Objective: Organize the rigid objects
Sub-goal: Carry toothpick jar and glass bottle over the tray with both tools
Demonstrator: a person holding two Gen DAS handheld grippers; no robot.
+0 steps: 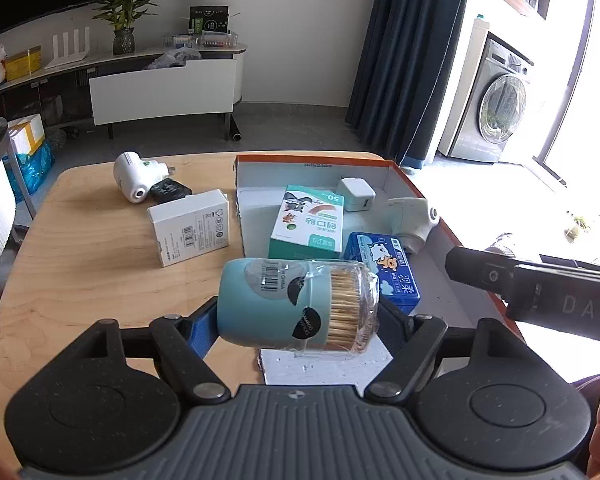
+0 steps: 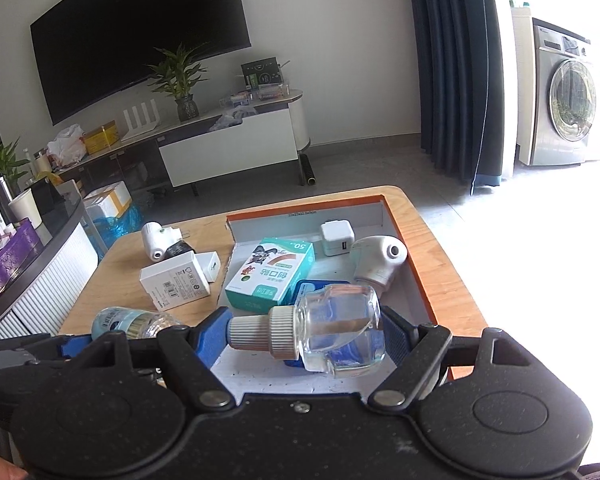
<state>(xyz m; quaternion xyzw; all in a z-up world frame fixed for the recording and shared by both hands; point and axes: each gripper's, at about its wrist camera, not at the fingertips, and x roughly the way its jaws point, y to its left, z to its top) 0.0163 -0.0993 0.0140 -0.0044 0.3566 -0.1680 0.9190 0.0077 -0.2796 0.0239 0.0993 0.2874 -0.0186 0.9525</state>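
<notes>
My left gripper (image 1: 298, 312) is shut on a blue toothpick jar (image 1: 296, 306) lying sideways, held over the near left edge of the orange-rimmed box (image 1: 316, 158). My right gripper (image 2: 306, 330) is shut on a clear liquid bottle (image 2: 332, 330) with a ribbed beige cap, held over the near part of the box (image 2: 420, 280). In the box lie a green bandage box (image 1: 308, 222), a blue tin (image 1: 384, 268), a white charger (image 1: 356, 194) and a white plug-in device (image 1: 410, 218). The toothpick jar also shows in the right wrist view (image 2: 134, 322).
On the wooden table (image 1: 80, 264) left of the box lie a white carton (image 1: 192, 226), a white plug-in device (image 1: 130, 176) and a small black item (image 1: 170, 190). The right gripper's body (image 1: 540, 288) juts in at right. A TV cabinet stands behind.
</notes>
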